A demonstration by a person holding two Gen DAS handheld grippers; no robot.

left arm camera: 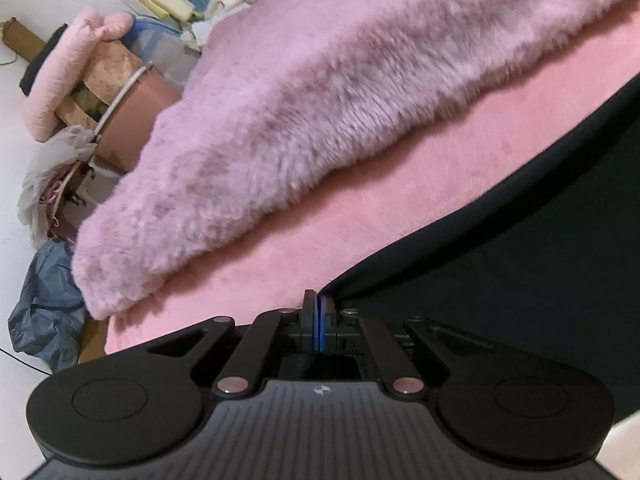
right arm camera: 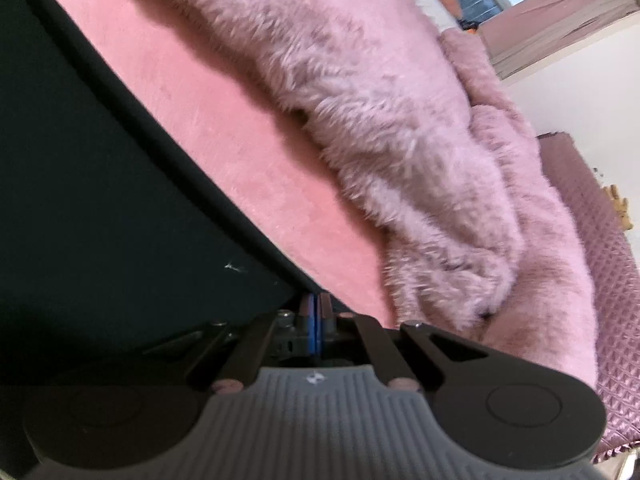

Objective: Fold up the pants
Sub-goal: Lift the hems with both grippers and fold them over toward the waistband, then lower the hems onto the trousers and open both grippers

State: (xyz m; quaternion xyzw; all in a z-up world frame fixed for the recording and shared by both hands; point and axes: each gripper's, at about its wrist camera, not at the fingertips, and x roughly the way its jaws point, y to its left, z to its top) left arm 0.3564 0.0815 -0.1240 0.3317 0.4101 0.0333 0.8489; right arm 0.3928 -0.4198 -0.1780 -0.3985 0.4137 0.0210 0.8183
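Left wrist: left gripper [left arm camera: 319,312] clamped on pants [left arm camera: 520,280] edge, which runs out toward 2 o'clock over the bed [left arm camera: 400,200]. Right wrist: right gripper [right arm camera: 316,312] clamps the same edge, running to 10 o'clock; both hands equally near.

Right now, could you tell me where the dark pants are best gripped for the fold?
By the straight edge of the dark pants, at its two ends, coming from the near side. The left gripper and right gripper are shut there, so the cloth hangs taut between them over the pink bedcover.
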